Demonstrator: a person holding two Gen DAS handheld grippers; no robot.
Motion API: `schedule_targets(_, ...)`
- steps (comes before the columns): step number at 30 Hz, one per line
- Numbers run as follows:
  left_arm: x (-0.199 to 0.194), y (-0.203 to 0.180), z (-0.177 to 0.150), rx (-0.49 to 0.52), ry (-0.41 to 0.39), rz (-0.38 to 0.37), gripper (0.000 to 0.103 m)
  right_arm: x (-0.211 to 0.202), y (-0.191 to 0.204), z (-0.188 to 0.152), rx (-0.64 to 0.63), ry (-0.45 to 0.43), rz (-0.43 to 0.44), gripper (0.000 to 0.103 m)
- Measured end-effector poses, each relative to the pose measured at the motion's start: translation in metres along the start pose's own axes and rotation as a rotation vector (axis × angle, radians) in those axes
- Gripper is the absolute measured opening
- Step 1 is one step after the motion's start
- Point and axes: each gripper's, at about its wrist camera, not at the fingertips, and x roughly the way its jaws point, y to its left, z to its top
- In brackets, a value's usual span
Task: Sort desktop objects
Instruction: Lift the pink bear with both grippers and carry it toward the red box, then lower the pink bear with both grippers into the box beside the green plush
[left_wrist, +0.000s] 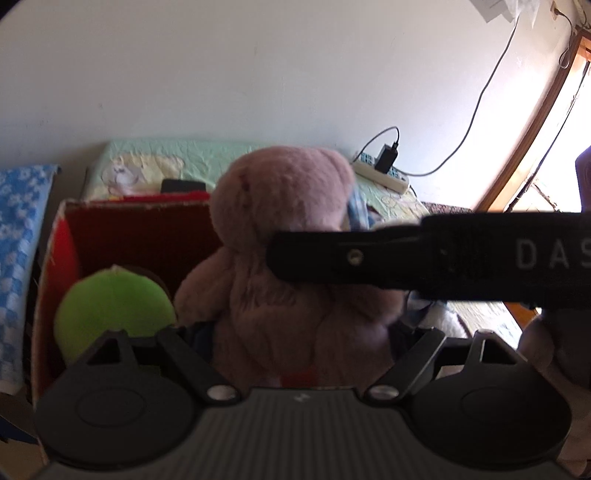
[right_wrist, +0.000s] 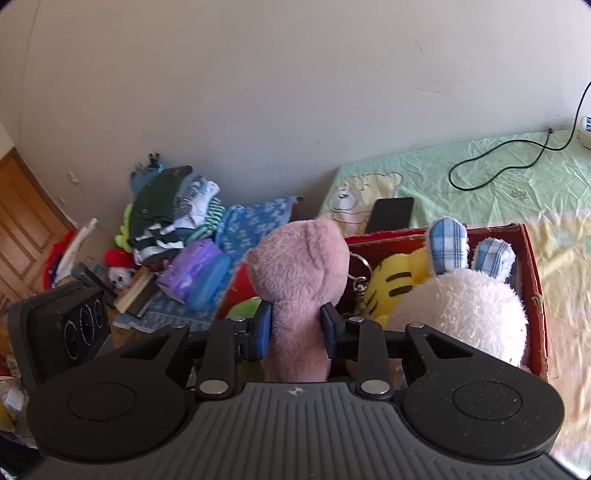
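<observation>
A pink plush bear (right_wrist: 301, 269) is held over a red cardboard box (right_wrist: 532, 266). My right gripper (right_wrist: 297, 330) is shut on the bear, its blue pads pressing the bear's sides. In the left wrist view the bear (left_wrist: 284, 236) fills the middle, and the right gripper's black finger (left_wrist: 354, 258) reaches across it from the right. My left gripper (left_wrist: 299, 343) sits around the bear's lower body; its fingertips are hidden by the plush. A green plush ball (left_wrist: 112, 314) lies in the box (left_wrist: 136, 236). A yellow striped tiger (right_wrist: 397, 284) and a white plaid-eared bunny (right_wrist: 461, 310) also lie in the box.
The box stands on a bed with a light green sheet (right_wrist: 498, 177). A black phone (right_wrist: 393, 214) lies behind the box. A power strip with a charger (left_wrist: 384, 168) is at the bed's far end. Piled clothes and a blue towel (right_wrist: 177, 214) lie left, near a wooden door (right_wrist: 26, 221).
</observation>
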Motion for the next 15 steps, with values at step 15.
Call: schedule_targets(15, -0.013, 0.011, -0.015, -0.010, 0.022, 0.062, 0.074, 0.042, 0.023, 0.005, -0.113, 0.101, -0.149, 0.030)
